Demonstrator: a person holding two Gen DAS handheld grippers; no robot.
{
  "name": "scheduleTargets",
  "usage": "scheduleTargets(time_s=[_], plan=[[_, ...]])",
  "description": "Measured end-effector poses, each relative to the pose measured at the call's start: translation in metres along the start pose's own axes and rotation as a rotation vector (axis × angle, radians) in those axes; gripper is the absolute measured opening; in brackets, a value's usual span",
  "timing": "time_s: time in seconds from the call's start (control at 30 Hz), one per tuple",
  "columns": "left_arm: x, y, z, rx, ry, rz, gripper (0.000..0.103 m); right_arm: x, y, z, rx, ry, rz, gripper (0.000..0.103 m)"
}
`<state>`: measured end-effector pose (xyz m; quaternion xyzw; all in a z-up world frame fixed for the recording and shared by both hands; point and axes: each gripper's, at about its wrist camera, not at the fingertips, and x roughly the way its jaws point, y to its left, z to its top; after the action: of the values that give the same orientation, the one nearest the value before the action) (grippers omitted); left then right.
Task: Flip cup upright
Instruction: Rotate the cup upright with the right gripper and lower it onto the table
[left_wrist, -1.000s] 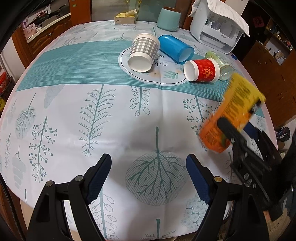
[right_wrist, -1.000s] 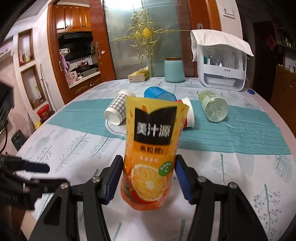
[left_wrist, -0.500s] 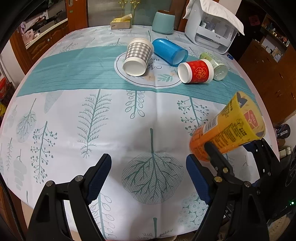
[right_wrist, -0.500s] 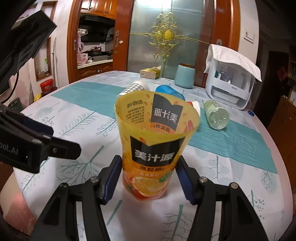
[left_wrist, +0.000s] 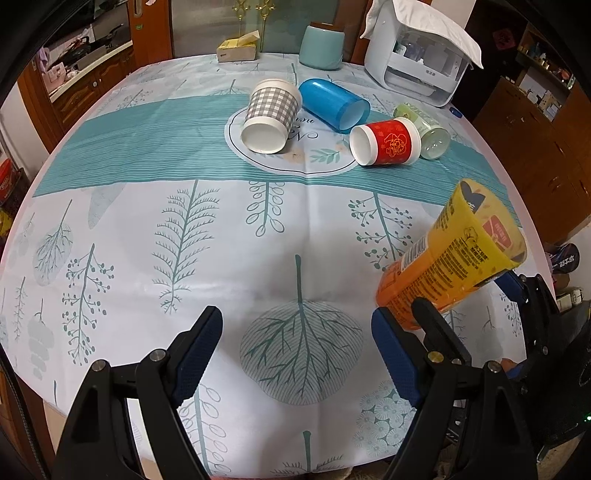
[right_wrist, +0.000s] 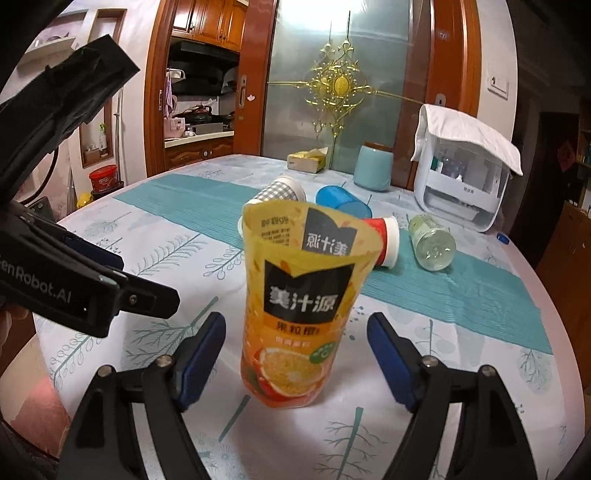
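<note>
An orange and yellow juice-print cup stands upright on the tablecloth, mouth up, between the fingers of my right gripper, which is open with a gap on each side of the cup. The same cup shows at the right in the left wrist view, with the right gripper around its base. My left gripper is open and empty above the near part of the table. Its body shows at the left of the right wrist view.
Several cups lie on their sides at the table's middle: a grey checked one, a blue one, a red one and a clear green one. A white appliance, a teal jar and a tissue box stand at the back.
The right gripper turned the juice cup upright, set it on the table and opened its jaws. The left gripper stayed open, nearly still.
</note>
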<state>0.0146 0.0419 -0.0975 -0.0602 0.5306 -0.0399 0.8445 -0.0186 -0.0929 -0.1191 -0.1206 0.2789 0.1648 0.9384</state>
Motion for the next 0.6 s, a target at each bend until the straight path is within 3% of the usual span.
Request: scheduleTargets(time_s=[0.3, 0.6], plan=[[-0.008, -0.007, -0.004, 0.039, -0.020, 0.008, 0.082, -0.007, -0.009, -0.003, 0.030, 0.048, -0.011, 0.079], [-0.013, -0.023, -0.014, 0.086, -0.015, 0.011, 0.082, -0.043, -0.025, -0.003, 0.119, 0.112, -0.022, 0.079]])
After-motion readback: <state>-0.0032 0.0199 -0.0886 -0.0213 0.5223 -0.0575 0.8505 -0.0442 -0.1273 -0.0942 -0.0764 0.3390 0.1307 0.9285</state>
